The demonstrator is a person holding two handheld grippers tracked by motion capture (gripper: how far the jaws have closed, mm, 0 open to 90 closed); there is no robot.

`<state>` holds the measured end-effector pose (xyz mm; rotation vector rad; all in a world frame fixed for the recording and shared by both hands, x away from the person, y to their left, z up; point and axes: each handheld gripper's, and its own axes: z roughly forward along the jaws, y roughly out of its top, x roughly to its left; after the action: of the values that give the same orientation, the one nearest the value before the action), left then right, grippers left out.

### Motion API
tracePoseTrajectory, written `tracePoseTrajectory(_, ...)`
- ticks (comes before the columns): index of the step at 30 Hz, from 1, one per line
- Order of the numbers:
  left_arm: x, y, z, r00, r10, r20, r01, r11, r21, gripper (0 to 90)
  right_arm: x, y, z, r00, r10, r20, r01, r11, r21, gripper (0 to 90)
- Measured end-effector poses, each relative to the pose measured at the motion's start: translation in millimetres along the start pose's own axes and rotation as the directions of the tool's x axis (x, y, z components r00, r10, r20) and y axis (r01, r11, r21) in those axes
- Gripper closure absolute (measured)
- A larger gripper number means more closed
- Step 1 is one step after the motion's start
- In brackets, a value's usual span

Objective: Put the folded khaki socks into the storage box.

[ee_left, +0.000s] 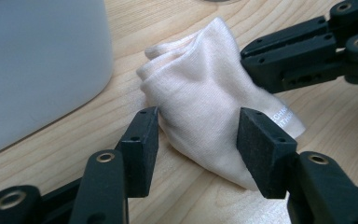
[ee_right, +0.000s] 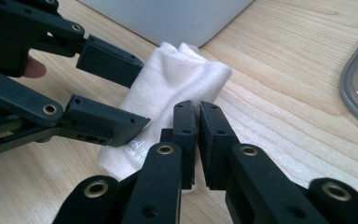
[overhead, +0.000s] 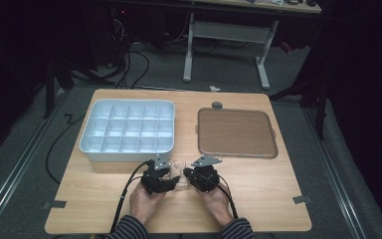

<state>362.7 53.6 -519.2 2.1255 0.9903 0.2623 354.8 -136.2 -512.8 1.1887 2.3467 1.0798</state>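
Two hand-held grippers meet over one small folded cloth [overhead: 181,175] near the front edge of the table [overhead: 258,199]; we see it lying between the hands, just in front of the white divided box [overhead: 128,130] and well apart from the brown tray [overhead: 237,132].

In the left gripper view, the cloth [ee_left: 205,102] lies flat on the wood, a pale cream knit folded into a thick little packet; the left gripper [ee_left: 198,140] stands spread, its jaws on either side of the near end, and we cannot tell whether the pads press on the fabric or merely flank it.

In the right gripper view, the right gripper [ee_right: 198,135] has its jaws pressed almost together over the near edge of the cloth [ee_right: 168,88]; they seem to nip a thin fold there, though the pads hide the contact itself.

We judge the cloth light, soft and limp; it should crush under a pinch, sag when lifted and unfold if taken by one layer alone; it is not fragile, and the knit should give the pads fair grip. A hold across all layers, at a corner or along the folded edge, looks safest.

Its long axis runs from the person toward the box; the bunched, rounded end points at the box, and the flat end bearing small printed letters points back toward the hands.
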Motion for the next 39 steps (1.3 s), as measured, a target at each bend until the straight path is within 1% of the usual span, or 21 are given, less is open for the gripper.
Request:
tracePoseTrajectory(5, 3.3, 0.7, 1.3, 1.0, -0.004, 0.004, 0.004, 1.0, 0.001, 48.7, -0.8, -1.2, 6.9, 0.9999, -0.01, 0.008, 0.009, 1.0, 0.026, 85.8)
tracePoseTrajectory(6, 4.5, 0.6, 2.1, 1.0, -0.006, 0.004, 0.006, 1.0, -0.002, 48.3, -0.6, -1.4, 7.6, 0.9999, -0.006, 0.009, 0.005, 0.999, 0.031, 86.0)
tracePoseTrajectory(10, 10.0, 0.4, 3.5, 0.9998, -0.02, 0.009, 0.02, 0.9998, -0.004, 47.5, -1.0, -2.9, 10.1, 0.9999, -0.013, 0.01, 0.012, 0.999, 0.039, 87.2)
tracePoseTrajectory(14, 14.0, 0.2, 4.0, 0.9993, -0.034, 0.013, 0.034, 0.9994, -0.001, 47.4, -1.1, -5.2, 13.1, 1.0, -0.003, 0.001, 0.003, 0.999, 0.037, 88.1)
tracePoseTrajectory(17, 15.0, 1.0, 3.8, 0.9993, -0.034, 0.012, 0.034, 0.9994, 0.005, 46.9, -1.2, -5.1, 13.1, 1.0, 0.002, -0.003, -0.002, 0.999, 0.037, 88.0)
tracePoseTrajectory(19, 15.7, 1.8, 3.1, 0.9987, -0.047, 0.021, 0.047, 0.9989, 0.01, 47.2, -1.1, -5.0, 12.4, 1.0, -0.003, -0.001, 0.003, 0.999, 0.035, 87.2)
tracePoseTrajectory(20, 16.9, 2.6, 2.1, 0.9962, -0.077, 0.041, 0.076, 0.997, 0.016, 46.8, 0.0, -4.9, 11.3, 0.9998, -0.015, 0.011, 0.015, 0.999, 0.031, 86.3)
tracePoseTrajectory(21, 16.6, 3.3, 0.9, 0.9954, -0.086, 0.041, 0.086, 0.9962, 0.014, 46.8, 0.0, -4.9, 11.3, 0.9998, -0.015, 0.011, 0.015, 0.999, 0.031, 86.3)
tracePoseTrajectory(23, 15.4, 4.1, -1.7, 0.9955, -0.086, 0.04, 0.086, 0.9963, -0.002, 44.9, 0.6, -5.0, 9.0, 0.9997, -0.019, 0.019, 0.018, 1.0, 0.023, 83.3)
tracePoseTrajectory(25, 15.4, 4.8, -3.4, 0.9933, -0.104, 0.049, 0.105, 0.9944, -0.009, 40.3, -1.6, -5.2, 2.8, 0.9997, 0.0, 0.023, 0.0, 1.0, 0.004, 81.7)
tracePoseTrajectory(27, 15.0, 5.5, -4.9, 0.9931, -0.108, 0.046, 0.11, 0.9937, -0.024, 39.3, -2.6, -5.5, 0.3, 0.9997, 0.003, 0.024, -0.003, 1.0, -0.005, 81.3)
tracePoseTrajectory(28, 15.3, 6.1, -5.4, 0.9923, -0.115, 0.046, 0.117, 0.9928, -0.028, 36.7, -4.5, -6.6, -5.2, 0.9996, 0.01, 0.026, -0.009, 1.0, -0.019, 80.5)
tracePoseTrajectory(30, 15.8, 6.7, -6.0, 0.9898, -0.133, 0.053, 0.134, 0.9904, -0.034, 35.9, -5.3, -7.3, -7.8, 0.9995, 0.014, 0.028, -0.013, 1.0, -0.021, 80.1)
tracePoseTrajectory(32, 16.1, 7.7, -5.8, 0.9885, -0.141, 0.053, 0.143, 0.9891, -0.034, 34.9, -8.0, -8.8, -12.1, 0.9994, 0.011, 0.034, -0.01, 0.999, -0.032, 79.3)
tracePoseTrajectory(34, 15.0, 10.4, -5.6, 0.9893, -0.139, 0.046, 0.14, 0.9897, -0.027, 34.0, -10.6, -10.3, -16.3, 0.999, 0.019, 0.04, -0.018, 0.999, -0.042, 78.4)
tracePoseTrajectory(38, 12.4, 17.6, -4.0, 0.9902, -0.132, 0.045, 0.133, 0.9908, -0.024, 32.5, -18.4, -15.8, -27.0, 0.9979, 0.033, 0.055, -0.03, 0.998, -0.064, 76.1)
tracePoseTrajectory(39, 12.2, 18.0, -2.9, 0.9897, -0.136, 0.045, 0.138, 0.99, -0.03, 32.3, -20.2, -17.7, -29.2, 0.9976, 0.035, 0.06, -0.031, 0.997, -0.067, 75.5)
